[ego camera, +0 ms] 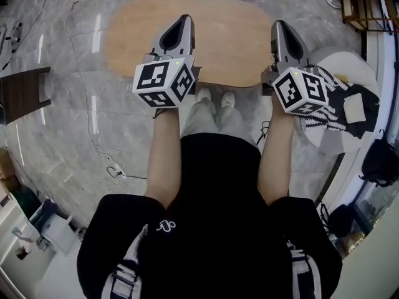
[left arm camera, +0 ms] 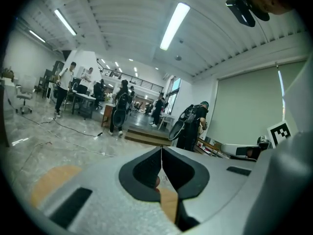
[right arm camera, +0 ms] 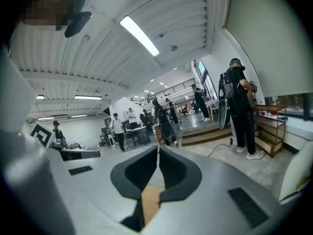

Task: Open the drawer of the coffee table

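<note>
my left gripper (ego camera: 184,18), jaws squeezed together, right gripper (ego camera: 278,23) same deal, jaws together too, both side by side, table (ego camera: 230,42) right below the tips

the person held both arms out ahead, side by side and apart. the left forearm (ego camera: 163,157) carried the left gripper (ego camera: 184,21), the right forearm (ego camera: 274,161) the right gripper (ego camera: 279,26). the left marker cube (ego camera: 163,81) and right marker cube (ego camera: 300,90) sat behind the jaws, over the wrists. both grippers pointed forward, nearly level, with jaws pressed together and nothing between them.
</note>
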`<action>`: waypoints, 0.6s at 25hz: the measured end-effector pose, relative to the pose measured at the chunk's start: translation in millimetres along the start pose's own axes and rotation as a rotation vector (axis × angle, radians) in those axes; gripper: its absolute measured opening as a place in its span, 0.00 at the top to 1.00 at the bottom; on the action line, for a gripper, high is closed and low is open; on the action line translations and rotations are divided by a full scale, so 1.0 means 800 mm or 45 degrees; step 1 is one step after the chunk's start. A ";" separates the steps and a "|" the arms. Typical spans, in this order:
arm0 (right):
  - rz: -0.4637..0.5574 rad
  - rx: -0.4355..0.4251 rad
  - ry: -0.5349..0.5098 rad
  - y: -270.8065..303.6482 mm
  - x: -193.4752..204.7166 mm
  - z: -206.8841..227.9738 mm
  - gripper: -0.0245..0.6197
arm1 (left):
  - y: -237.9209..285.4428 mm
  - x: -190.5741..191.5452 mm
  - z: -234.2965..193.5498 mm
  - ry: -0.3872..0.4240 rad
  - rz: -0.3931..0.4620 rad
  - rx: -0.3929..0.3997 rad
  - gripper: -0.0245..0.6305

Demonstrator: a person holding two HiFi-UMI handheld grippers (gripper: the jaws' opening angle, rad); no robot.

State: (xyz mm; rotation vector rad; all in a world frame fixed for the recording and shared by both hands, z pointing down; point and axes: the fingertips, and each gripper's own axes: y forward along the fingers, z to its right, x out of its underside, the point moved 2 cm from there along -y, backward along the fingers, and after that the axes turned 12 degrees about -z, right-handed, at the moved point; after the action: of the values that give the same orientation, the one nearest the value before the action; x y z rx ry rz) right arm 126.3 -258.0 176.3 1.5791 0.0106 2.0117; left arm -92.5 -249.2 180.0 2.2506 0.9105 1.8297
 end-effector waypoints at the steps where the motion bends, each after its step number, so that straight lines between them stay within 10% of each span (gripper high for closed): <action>1: -0.010 0.003 0.006 0.000 0.007 0.002 0.94 | 0.002 0.007 -0.001 -0.001 -0.014 0.001 0.95; 15: -0.150 0.056 0.072 -0.001 0.086 0.041 0.94 | 0.023 0.093 -0.011 -0.036 -0.187 0.022 0.95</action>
State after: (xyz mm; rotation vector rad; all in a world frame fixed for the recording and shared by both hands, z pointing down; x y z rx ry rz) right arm 146.6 -238.4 247.4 1.5121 0.1665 1.9758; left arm -85.9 -229.3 254.7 2.1505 1.0602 1.7298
